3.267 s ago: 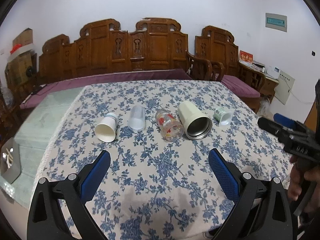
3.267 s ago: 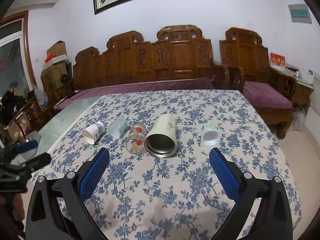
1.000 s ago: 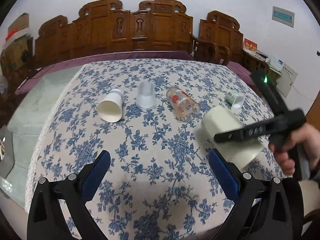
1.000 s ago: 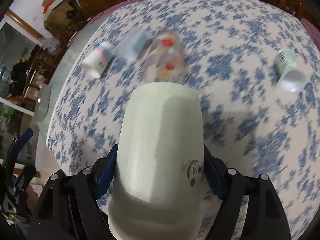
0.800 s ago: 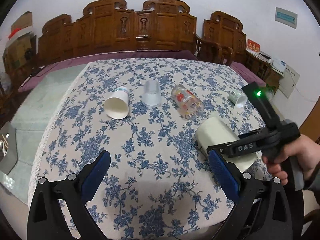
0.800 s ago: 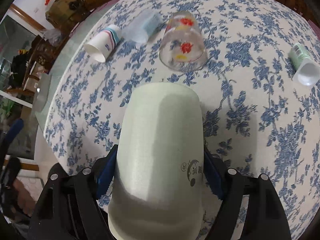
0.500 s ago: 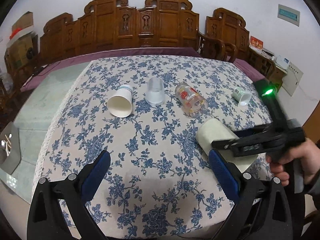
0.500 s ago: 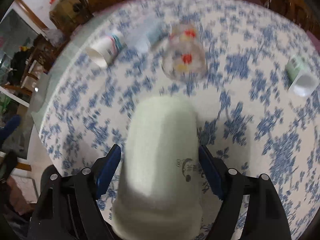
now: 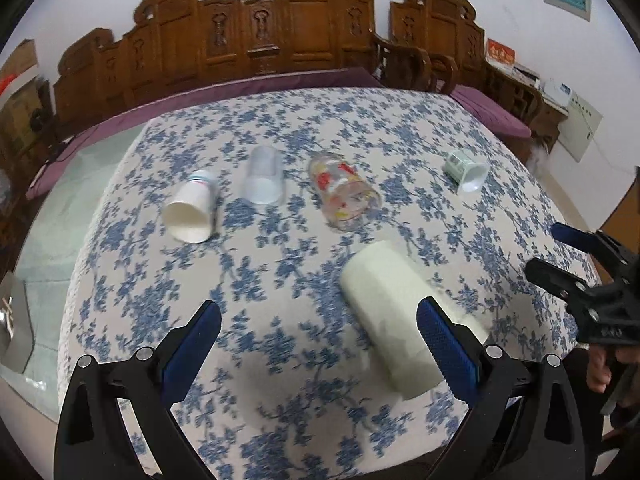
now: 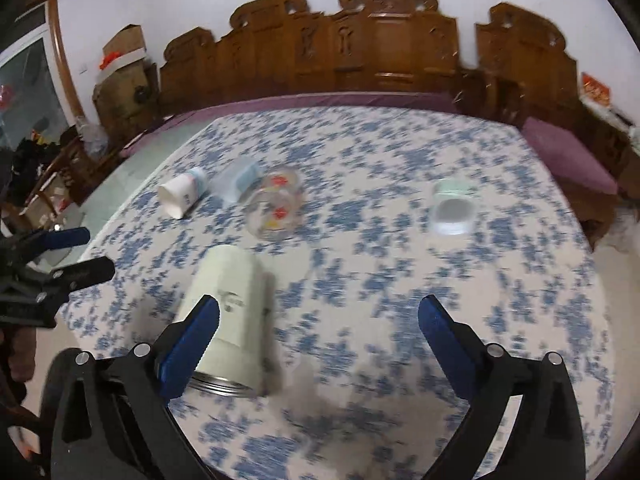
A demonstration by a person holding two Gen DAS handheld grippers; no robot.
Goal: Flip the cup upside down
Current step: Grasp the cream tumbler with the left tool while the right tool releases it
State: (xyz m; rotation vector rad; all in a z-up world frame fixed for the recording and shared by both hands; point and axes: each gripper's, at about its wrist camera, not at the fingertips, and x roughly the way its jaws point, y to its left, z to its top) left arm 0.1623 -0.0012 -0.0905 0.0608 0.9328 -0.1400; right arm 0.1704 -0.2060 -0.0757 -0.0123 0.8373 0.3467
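A cream steel cup (image 9: 390, 316) stands upside down on the flowered tablecloth (image 9: 248, 292) near the front edge, mouth down, closed base up. It also shows in the right wrist view (image 10: 230, 316), with its metal rim at the cloth. My right gripper (image 10: 320, 320) is open and empty, drawn back to the right of the cup; it shows at the right edge of the left wrist view (image 9: 576, 264). My left gripper (image 9: 318, 330) is open and empty above the front of the table, with the cup behind its right finger.
Several other cups lie on their sides across the middle: a white paper cup (image 9: 190, 214), a clear plastic cup (image 9: 262, 182), a printed glass (image 9: 344, 196) and a small green-white cup (image 9: 466, 170). A carved wooden bench (image 9: 256, 44) stands behind the table.
My right gripper has opened, let go of the cream cup and pulled back to the right. The cup now stands mouth down on the cloth. My left gripper has hardly moved.
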